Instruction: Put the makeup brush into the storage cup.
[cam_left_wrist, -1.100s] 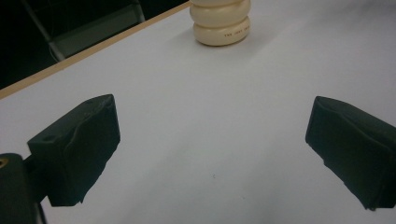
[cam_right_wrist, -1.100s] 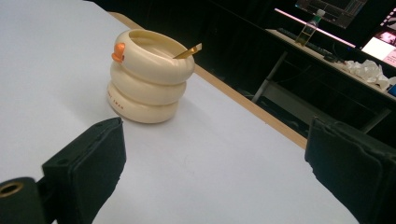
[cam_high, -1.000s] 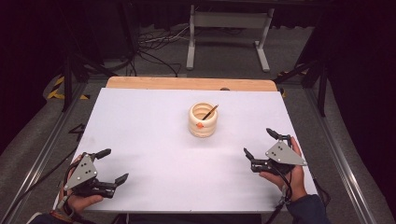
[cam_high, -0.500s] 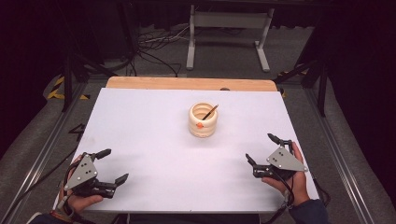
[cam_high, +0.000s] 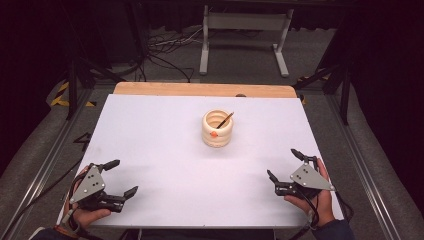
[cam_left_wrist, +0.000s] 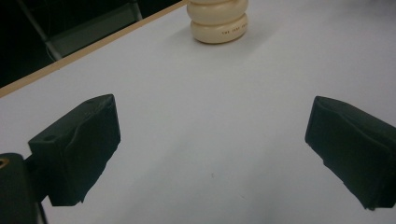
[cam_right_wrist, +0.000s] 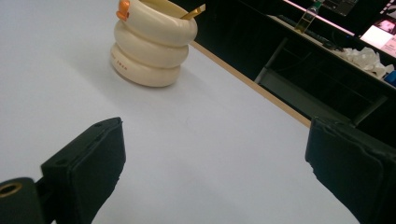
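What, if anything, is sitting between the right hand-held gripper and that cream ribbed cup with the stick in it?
Nothing visible. Only bare white table top lies between the right hand-held gripper, whose jaws stand open, and the cream ribbed cup. The thin brown stick leans inside the cup, not in the path.

cream pot (cam_left_wrist: 217, 21) top cut off, its lettering unreadable

Dim room, grey floor (cam_high: 320, 75) with cables (cam_high: 165, 47), metal stand (cam_high: 245, 22).
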